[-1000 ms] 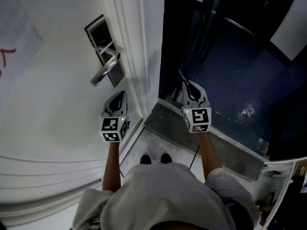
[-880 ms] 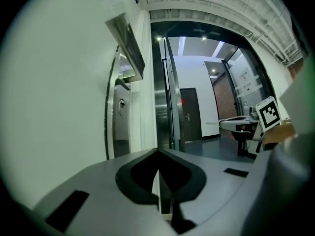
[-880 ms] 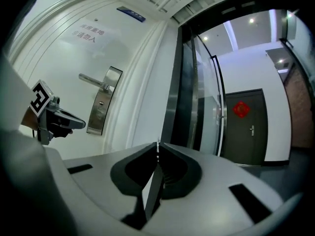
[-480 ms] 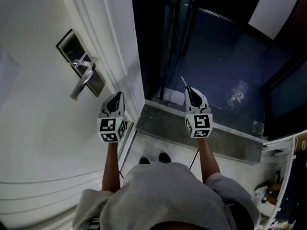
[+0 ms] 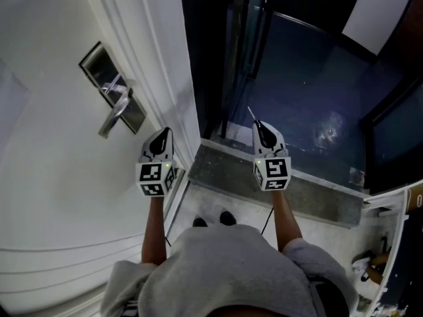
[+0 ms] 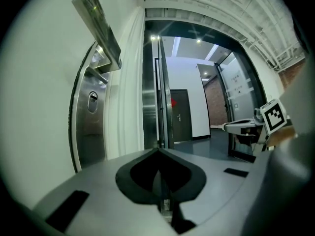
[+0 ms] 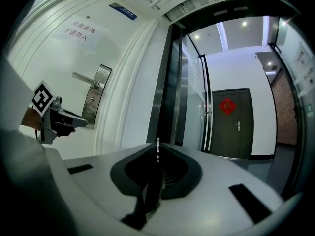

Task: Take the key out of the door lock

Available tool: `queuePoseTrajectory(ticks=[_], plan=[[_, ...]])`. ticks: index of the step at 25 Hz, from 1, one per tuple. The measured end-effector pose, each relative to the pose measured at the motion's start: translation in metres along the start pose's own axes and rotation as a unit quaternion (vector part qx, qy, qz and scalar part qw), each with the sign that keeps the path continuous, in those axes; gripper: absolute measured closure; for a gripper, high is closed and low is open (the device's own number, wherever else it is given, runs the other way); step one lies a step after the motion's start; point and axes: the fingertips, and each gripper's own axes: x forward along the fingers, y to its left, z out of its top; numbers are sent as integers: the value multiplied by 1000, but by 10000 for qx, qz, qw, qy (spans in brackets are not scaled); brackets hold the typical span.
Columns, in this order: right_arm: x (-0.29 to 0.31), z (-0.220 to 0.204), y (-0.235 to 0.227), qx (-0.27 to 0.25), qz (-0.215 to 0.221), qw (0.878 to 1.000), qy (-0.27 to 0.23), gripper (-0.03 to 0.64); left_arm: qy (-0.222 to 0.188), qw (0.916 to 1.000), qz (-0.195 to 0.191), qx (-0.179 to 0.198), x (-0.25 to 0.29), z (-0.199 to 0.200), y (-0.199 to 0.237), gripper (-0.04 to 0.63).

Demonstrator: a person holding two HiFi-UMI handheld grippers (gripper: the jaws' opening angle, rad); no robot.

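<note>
The right gripper [image 5: 262, 129] has its jaws pressed together on the key [image 5: 252, 115], a thin metal sliver that sticks out of the tips toward eleven o'clock in the head view. In the right gripper view the key [image 7: 157, 150] stands upright in the closed seam. It is clear of the door lock [image 5: 111, 88] and well apart from it, over the dark floor [image 5: 310, 78] beyond the grey threshold [image 5: 218, 170]. The left gripper [image 5: 162, 135] has its jaws shut on nothing, just beside the white door [image 5: 53, 150]. The lock plate and the door handle [image 5: 115, 114] lie at about ten o'clock from it. The left gripper view shows the keyhole [image 6: 92, 101] bare, at ten o'clock from the jaws.
</note>
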Motion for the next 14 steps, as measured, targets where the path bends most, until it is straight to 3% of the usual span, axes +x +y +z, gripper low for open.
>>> queuePoseTrajectory(ticks=[14], plan=[[7,-1,7,-14,92,10000,6,588,-38,10000,42,19,-2,1,1,578]])
